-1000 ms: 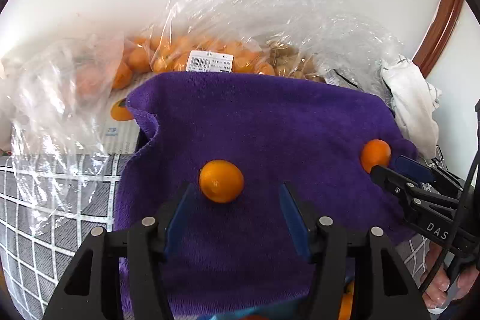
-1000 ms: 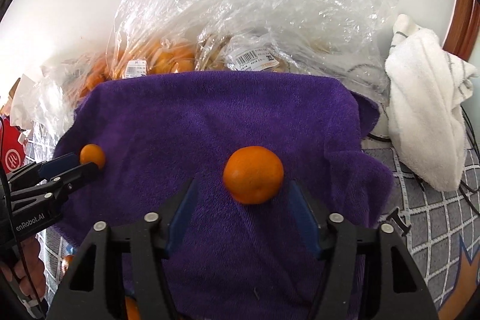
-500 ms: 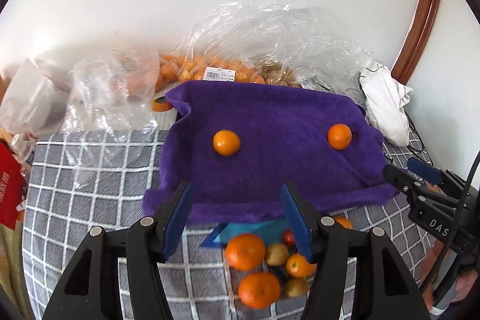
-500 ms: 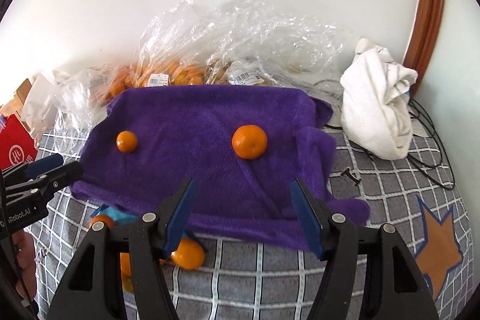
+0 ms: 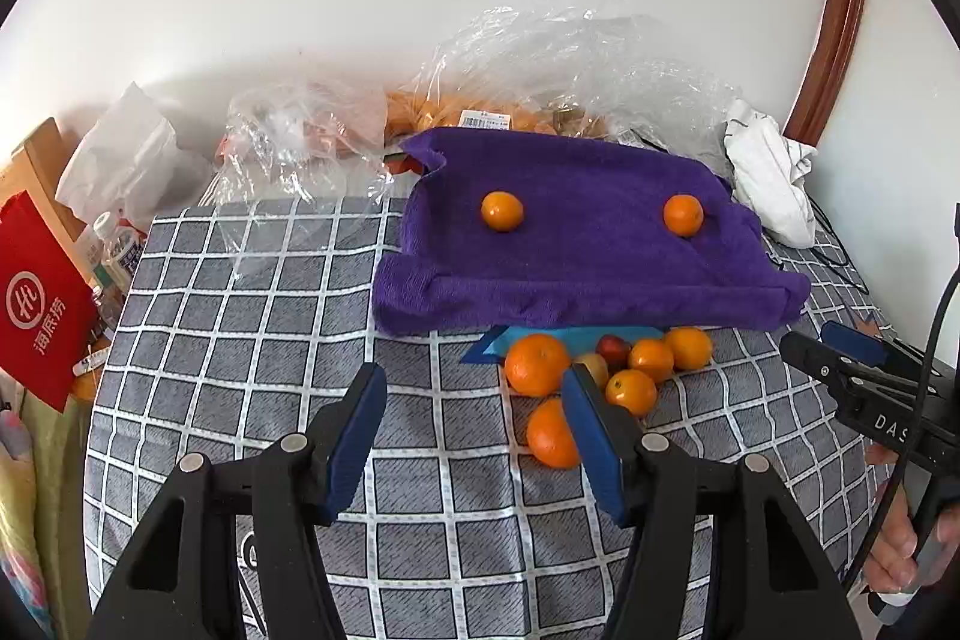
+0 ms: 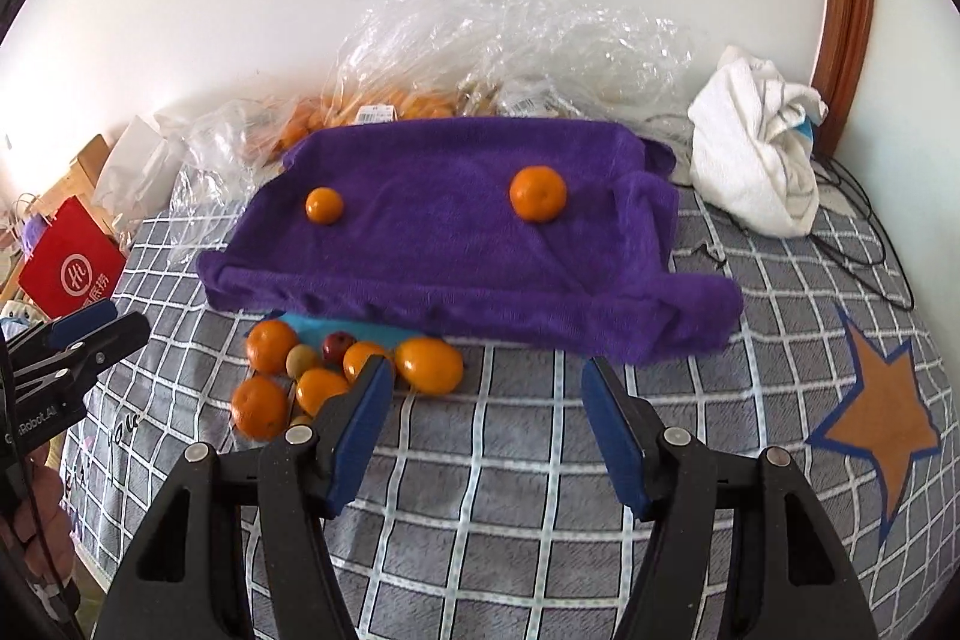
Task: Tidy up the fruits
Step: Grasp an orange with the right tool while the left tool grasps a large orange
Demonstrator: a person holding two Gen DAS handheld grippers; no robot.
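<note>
- Both grippers stand about half open and hold nothing: the left gripper (image 5: 474, 430) hangs over the checked cloth beside the loose fruit pile (image 5: 606, 376), and the right gripper (image 6: 486, 418) hangs just in front of the purple towel (image 6: 456, 244).
- Two oranges sit apart on the towel, a smaller one (image 6: 324, 205) to the left and a larger one (image 6: 537, 193) to the right; the remaining fruit lies clustered at the towel's near edge on a blue sheet (image 5: 540, 337).
- Risk: the fruits are round and smooth-skinned, so a nudge from a finger (image 5: 585, 421) could likely send one rolling across the flat woven cloth (image 5: 252, 340).
- Risk: the towel is thick, plush and rumpled, with a rolled front hem; dragging it would probably tip its oranges off.
- The small pale and red fruits in the pile are packed tightly, so a grasp may catch a neighbour.
</note>
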